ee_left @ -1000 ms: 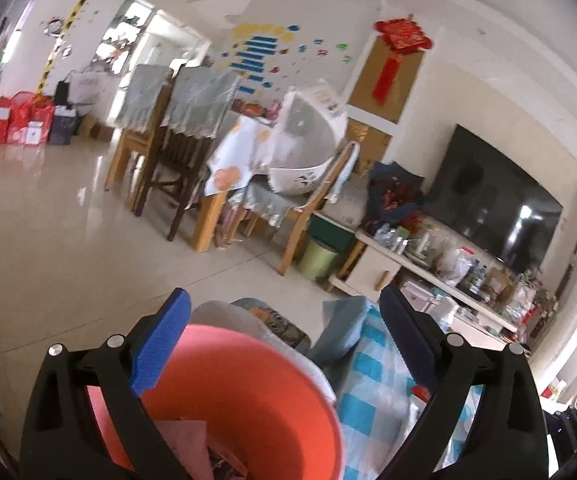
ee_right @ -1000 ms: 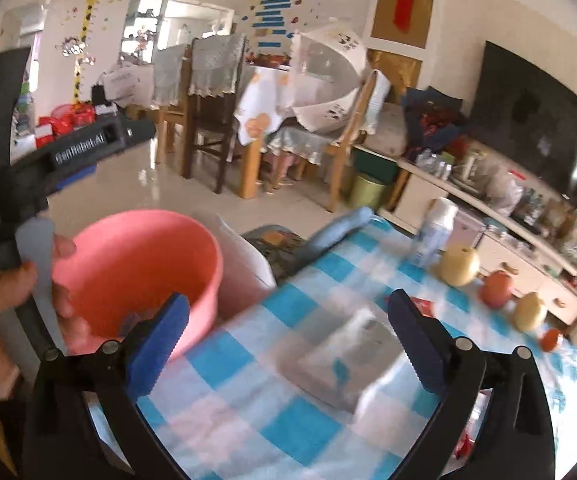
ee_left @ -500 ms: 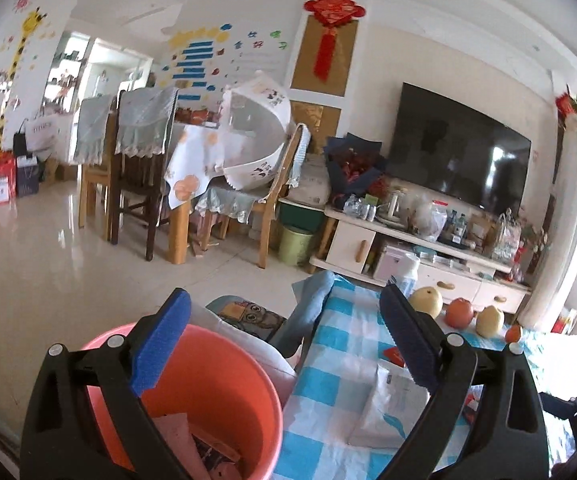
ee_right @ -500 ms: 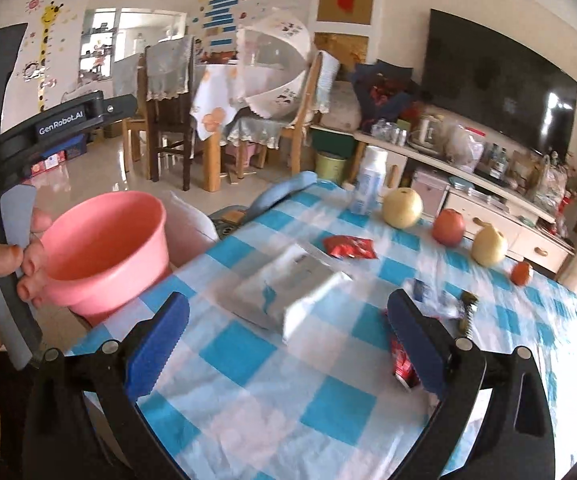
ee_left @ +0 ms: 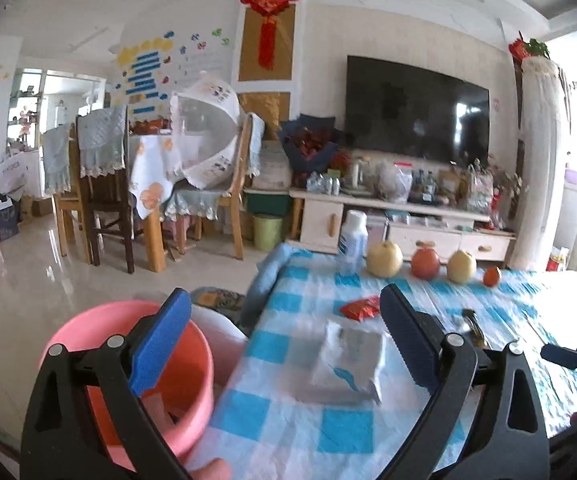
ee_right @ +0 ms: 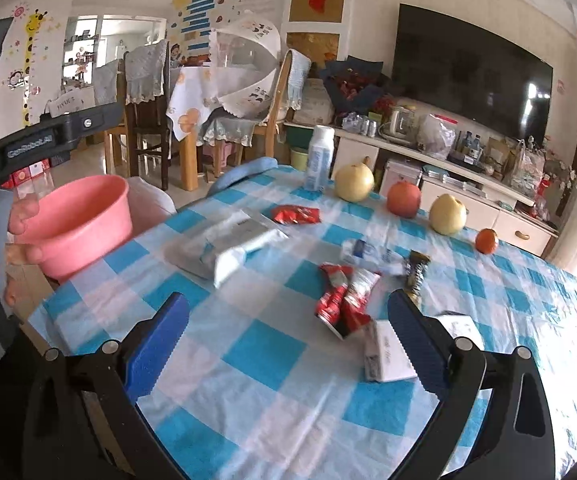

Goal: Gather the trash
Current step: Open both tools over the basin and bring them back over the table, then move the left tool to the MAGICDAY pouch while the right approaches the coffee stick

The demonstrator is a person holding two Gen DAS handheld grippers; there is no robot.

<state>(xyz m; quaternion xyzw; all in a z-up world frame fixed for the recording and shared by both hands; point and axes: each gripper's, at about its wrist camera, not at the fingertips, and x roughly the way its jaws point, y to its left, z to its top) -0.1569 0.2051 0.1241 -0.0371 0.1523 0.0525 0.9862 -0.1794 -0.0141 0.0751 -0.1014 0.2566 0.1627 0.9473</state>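
Observation:
My left gripper (ee_left: 284, 344) is open over the table's left edge, nothing between its blue pads. A pink basin (ee_left: 128, 364) hangs just left of it; in the right wrist view the pink basin (ee_right: 80, 220) is pinched at the rim by a hand's fingers (ee_right: 24, 208) beside the left gripper's handle. My right gripper (ee_right: 288, 344) is open above the checked tablecloth (ee_right: 264, 356). Ahead of it lie crumpled red wrappers (ee_right: 344, 296), a small white box (ee_right: 386, 352), a dark wrapper (ee_right: 416, 268), a clear wrapper (ee_right: 368, 254) and another red wrapper (ee_right: 294, 214).
A tissue pack (ee_right: 224, 244) lies mid-table. Along the far edge stand a white bottle (ee_right: 319, 158), a pear (ee_right: 354, 182), an apple (ee_right: 403, 199), another pear (ee_right: 447, 214) and an orange (ee_right: 486, 241). Behind are chairs (ee_left: 104, 200) and a TV cabinet (ee_left: 408, 224).
Both views have swung right onto the table. The basin has slid to the left of each view, and the wrappers and the white box have come into the right wrist view.

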